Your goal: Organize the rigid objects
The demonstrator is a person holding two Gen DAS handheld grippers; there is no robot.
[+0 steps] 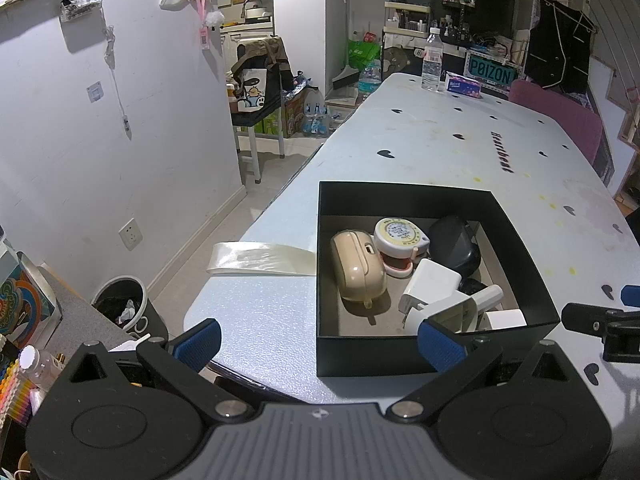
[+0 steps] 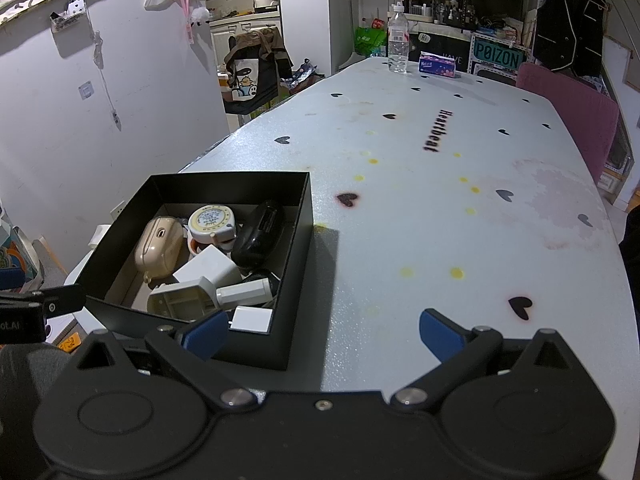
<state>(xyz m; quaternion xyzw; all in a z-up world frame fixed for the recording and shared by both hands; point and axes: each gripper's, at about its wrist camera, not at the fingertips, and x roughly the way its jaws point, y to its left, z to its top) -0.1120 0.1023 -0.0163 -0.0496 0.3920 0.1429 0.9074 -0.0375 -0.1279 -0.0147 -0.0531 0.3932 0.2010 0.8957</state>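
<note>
A black open box point(image 1: 400, 356) stands near the table's front left corner; it also shows in the right wrist view point(image 2: 296, 264). Inside lie a beige case point(image 1: 358, 266), a round tape measure point(image 1: 400, 234), a black case point(image 1: 456, 246), a white charger point(image 1: 430, 286) and other white parts. In the right wrist view the same beige case point(image 2: 156, 246), tape measure point(image 2: 210, 220) and black case point(image 2: 260, 234) show. My left gripper point(image 1: 320, 342) is open and empty in front of the box. My right gripper point(image 2: 322, 332) is open and empty beside the box's right front corner.
A strip of clear tape point(image 1: 260, 260) hangs off the table's left edge. A water bottle point(image 2: 398, 42) and a tissue pack point(image 2: 438, 65) stand at the far end. A pink chair point(image 2: 572, 112) is at the right. A bin point(image 1: 124, 306) stands on the floor at left.
</note>
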